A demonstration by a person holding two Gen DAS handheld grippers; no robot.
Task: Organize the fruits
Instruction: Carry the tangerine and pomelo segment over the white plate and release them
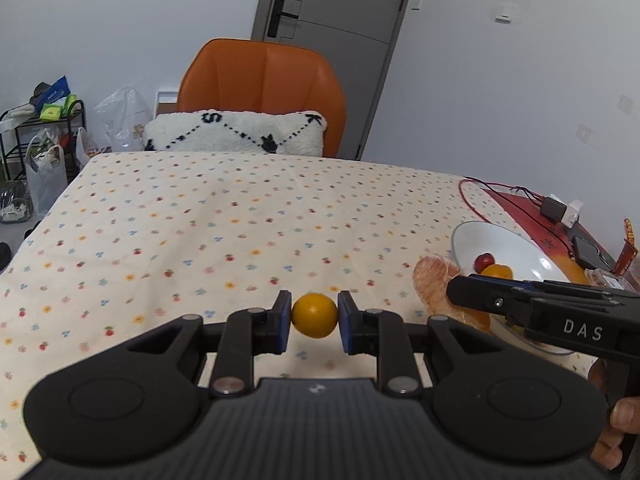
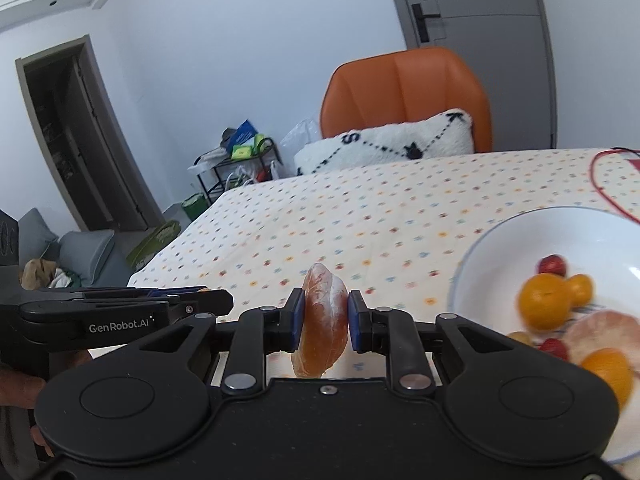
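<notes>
Both tools loaded; white ceramic bowl (image 2: 480, 248) lies to my right.

My right tool (image 2: 323, 320) pinches a peeled orange citrus segment (image 2: 323, 320), long axis upright, just left of the bowl and nearer to it. My left tool (image 1: 314, 322) pinches a small round yellow-orange fruit (image 1: 314, 315) over the dotted cream cloth on the table (image 1: 200, 232), farther left. Several fruits already sit in the bowl.

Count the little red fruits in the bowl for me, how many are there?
2. One red fruit sits at the far side of the white bowl; another lies nearer, beside the peeled segment. More may hide under other fruit.
</notes>
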